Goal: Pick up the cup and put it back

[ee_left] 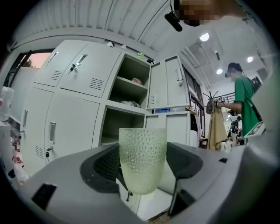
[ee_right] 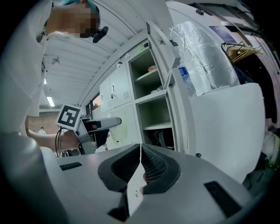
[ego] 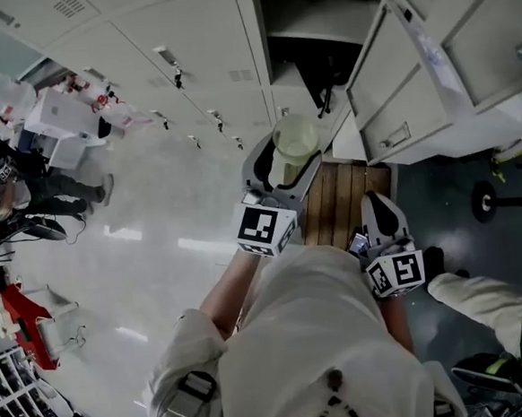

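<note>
"Where's the cup?"

"The cup point(ee_left: 142, 148), pale green and dimpled all over, is upright in the air. It's pinched between the fingers point(ee_left: 101, 168) of the left gripper point(ee_left: 142, 168), which are spread wide with one pad against each side of it."

"And the other one?"

"The right gripper point(ee_right: 140, 154) hangs lower, at about four o'clock from the cup as seen from above. Its fingers point(ee_right: 157, 168) are pressed together, empty."

"What's around it?"

"Grey lockers point(ee_left: 72, 100). At twelve o'clock of the cup is an open compartment point(ego: 307, 55), and its door point(ego: 397, 102) is swung out at two o'clock. Wooden slats point(ego: 337, 202) lie on the floor at five o'clock. Off to three o'clock in the left gripper view, a person in a green shirt point(ee_left: 244, 100) stands by a coat rack."
</note>
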### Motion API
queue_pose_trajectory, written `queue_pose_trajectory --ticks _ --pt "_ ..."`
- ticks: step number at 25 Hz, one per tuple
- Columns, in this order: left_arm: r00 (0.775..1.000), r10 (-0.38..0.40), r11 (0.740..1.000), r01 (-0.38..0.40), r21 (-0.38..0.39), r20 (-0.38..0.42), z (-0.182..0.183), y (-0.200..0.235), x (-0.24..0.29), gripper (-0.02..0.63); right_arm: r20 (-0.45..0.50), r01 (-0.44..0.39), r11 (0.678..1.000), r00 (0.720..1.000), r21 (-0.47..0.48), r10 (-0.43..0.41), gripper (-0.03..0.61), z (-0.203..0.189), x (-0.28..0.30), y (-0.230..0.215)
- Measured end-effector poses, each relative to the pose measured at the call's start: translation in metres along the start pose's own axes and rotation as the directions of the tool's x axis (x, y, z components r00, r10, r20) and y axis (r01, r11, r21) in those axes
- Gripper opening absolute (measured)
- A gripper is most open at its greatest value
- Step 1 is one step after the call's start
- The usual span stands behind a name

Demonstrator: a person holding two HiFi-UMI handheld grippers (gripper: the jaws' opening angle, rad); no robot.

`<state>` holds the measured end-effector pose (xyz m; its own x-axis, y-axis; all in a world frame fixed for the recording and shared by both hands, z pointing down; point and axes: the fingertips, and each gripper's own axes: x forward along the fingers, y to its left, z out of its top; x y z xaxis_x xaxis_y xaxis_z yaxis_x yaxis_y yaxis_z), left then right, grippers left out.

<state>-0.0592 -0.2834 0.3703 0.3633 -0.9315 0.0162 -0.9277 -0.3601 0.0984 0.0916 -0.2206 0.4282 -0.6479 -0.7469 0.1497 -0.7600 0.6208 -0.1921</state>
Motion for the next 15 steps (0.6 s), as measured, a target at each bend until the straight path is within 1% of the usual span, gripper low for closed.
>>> queue_pose_trajectory --ticks 3,7,10,15 --pt "1.0 -0.027 1.0 0.027 0.007 -0.001 0.005 0.018 0.03 0.334 -0.004 0.028 1.0 1.0 -0.01 -0.028 0.026 0.007 0.02 -0.003" --pt "0.997 -0.078 0.996 0.078 0.041 0.002 0.011 0.034 0.072 0.334 -0.015 0.099 0.995 0.995 0.012 -0.098 0.026 0.005 0.031 -0.008" --pt "0.994 -0.113 0.991 0.113 0.074 0.002 0.015 0.043 0.108 0.334 -0.026 0.146 0.989 0.989 0.009 -0.145 0.026 0.007 0.04 -0.014" --pt "0.985 -0.169 0.978 0.165 0.125 0.022 0.02 0.052 0.168 0.334 -0.007 0.239 0.971 0.971 0.028 -0.238 0.026 0.012 0.052 -0.029"
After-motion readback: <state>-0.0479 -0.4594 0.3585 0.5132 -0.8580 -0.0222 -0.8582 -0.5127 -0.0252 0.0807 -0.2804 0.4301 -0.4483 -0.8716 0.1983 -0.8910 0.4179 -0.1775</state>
